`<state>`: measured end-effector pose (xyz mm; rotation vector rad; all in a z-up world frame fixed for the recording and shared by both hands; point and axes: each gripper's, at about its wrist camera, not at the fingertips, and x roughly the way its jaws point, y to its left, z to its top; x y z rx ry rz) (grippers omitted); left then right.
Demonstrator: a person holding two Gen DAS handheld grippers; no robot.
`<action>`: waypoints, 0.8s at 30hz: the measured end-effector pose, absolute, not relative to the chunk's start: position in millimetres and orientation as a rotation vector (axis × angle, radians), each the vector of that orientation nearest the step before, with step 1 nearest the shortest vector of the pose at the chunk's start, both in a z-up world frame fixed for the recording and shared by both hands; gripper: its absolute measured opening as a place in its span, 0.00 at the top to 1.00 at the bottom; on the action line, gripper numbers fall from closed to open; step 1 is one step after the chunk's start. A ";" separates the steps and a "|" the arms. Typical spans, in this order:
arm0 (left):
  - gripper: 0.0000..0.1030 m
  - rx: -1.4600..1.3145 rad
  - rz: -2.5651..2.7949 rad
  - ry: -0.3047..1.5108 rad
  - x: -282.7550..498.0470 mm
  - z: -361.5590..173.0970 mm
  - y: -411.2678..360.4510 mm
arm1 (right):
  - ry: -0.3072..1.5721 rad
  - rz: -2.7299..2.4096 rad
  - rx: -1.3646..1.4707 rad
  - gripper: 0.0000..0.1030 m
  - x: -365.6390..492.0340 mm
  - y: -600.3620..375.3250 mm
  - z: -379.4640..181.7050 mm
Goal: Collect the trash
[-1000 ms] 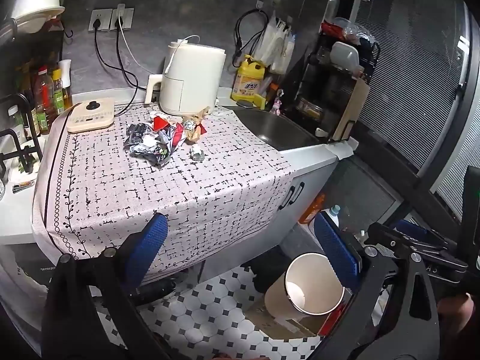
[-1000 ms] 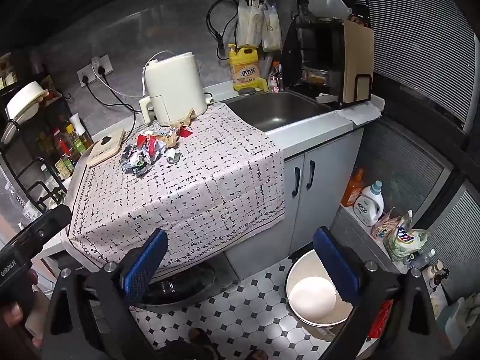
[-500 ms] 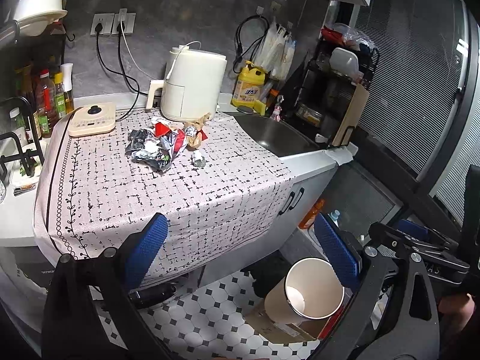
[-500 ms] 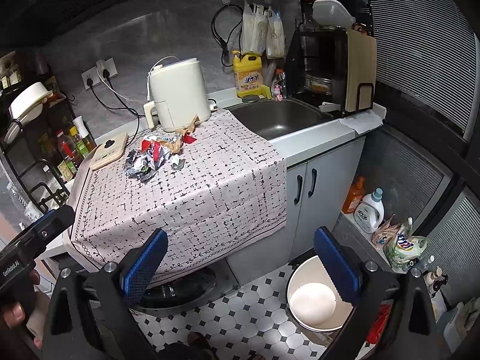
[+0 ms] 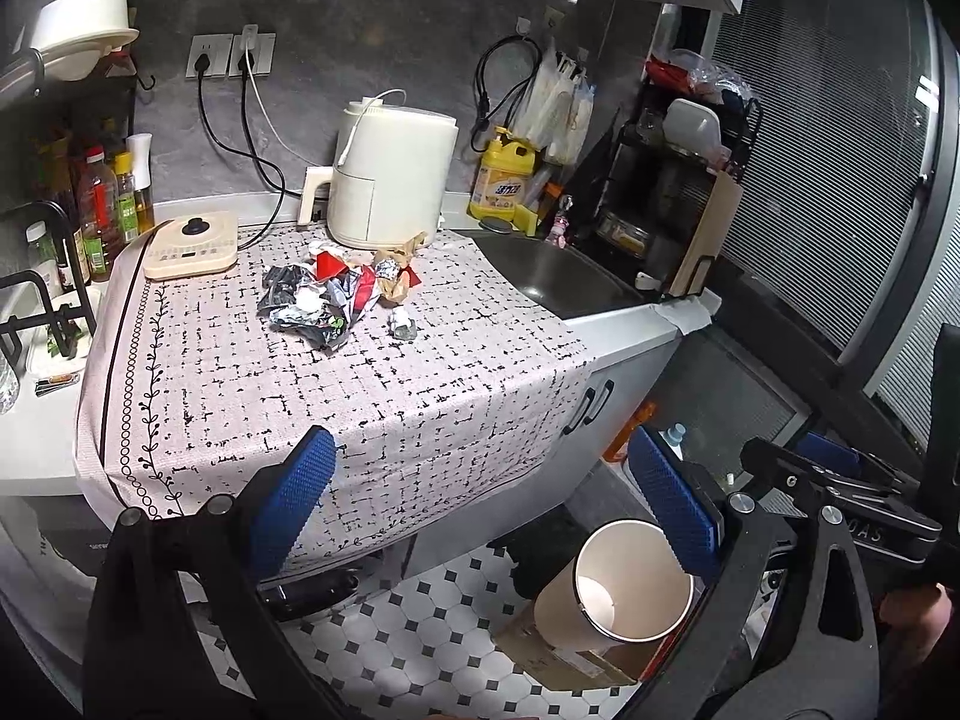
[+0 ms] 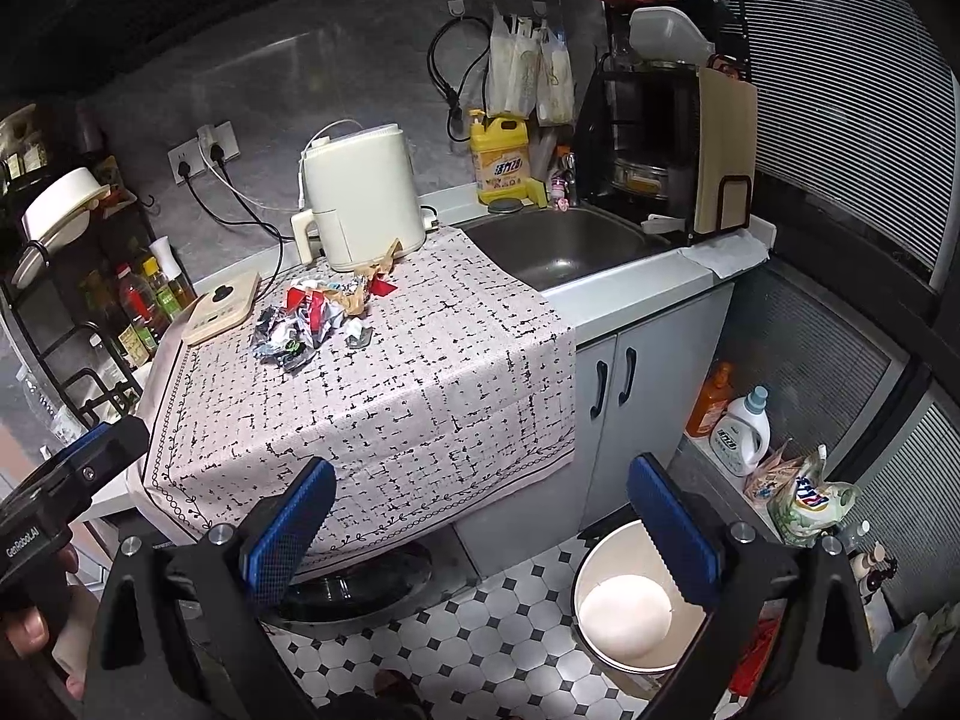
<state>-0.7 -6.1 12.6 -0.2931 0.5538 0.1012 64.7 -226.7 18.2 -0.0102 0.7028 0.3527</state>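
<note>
Both grippers, left (image 5: 486, 501) and right (image 6: 480, 516), gape empty at frame bottom; trash (image 5: 336, 294) sits upper centre, bin (image 6: 636, 600) lower right.

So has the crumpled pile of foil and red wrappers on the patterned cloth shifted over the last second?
No. The wrapper pile sits in the same spot beside the cream air fryer; only the camera view drifted.

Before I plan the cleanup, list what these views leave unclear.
- Trash pile: both views; wrappers overlap, so the number of pieces is unclear.
- Small scrap: too small in both views to identify.
- Bin: right wrist view; right tongs cover part of the rim.
- Bin base: left wrist view; a cardboard box hides it.
</note>
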 end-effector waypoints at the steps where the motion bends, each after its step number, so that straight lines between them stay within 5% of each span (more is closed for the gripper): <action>1: 0.06 -0.293 0.100 0.553 -1.4 12.8 -6.1 | 0.703 0.356 -0.013 0.07 65.1 -226.0 18.2; 24: 0.06 -0.303 0.142 0.559 -15.3 5.5 7.1 | 0.703 0.367 -0.007 0.07 60.1 -220.0 11.1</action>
